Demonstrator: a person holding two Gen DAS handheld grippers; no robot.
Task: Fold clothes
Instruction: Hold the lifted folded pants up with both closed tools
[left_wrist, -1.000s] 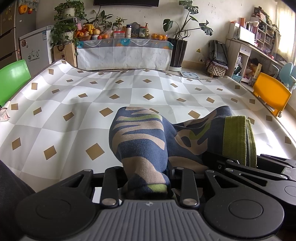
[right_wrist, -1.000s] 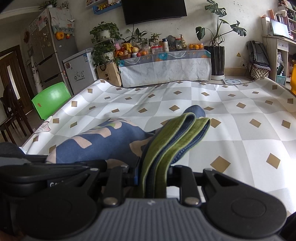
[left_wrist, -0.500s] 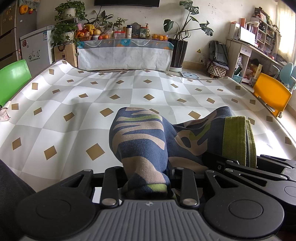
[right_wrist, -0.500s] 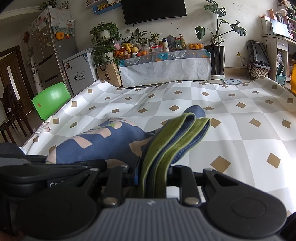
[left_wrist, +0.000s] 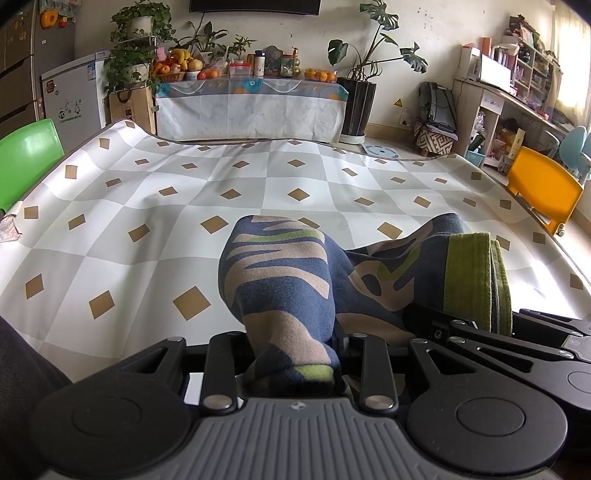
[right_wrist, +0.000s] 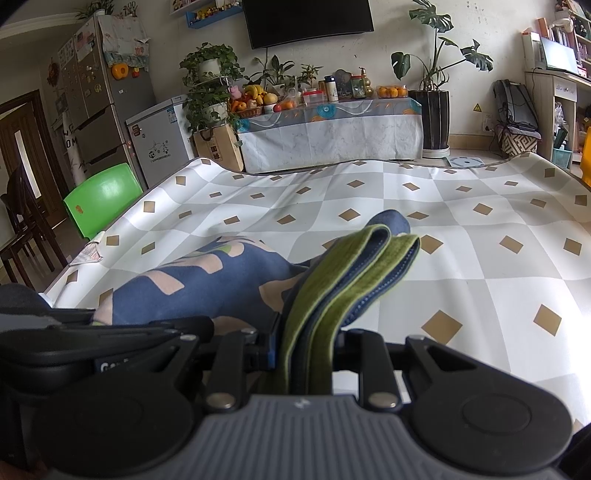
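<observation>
A green chair (left_wrist: 27, 155) stands at the left edge of the worktop (left_wrist: 155, 206), which wears a checked cloth. The left tongs (left_wrist: 291, 363) pinch a bunched navy, tan and green garment (left_wrist: 280, 280) that drapes onto the cloth. Just beside them, the right tongs (right_wrist: 304, 363) clamp the garment's folded green band (right_wrist: 343, 273). An orange chair (left_wrist: 541, 188) stands at the right.
</observation>
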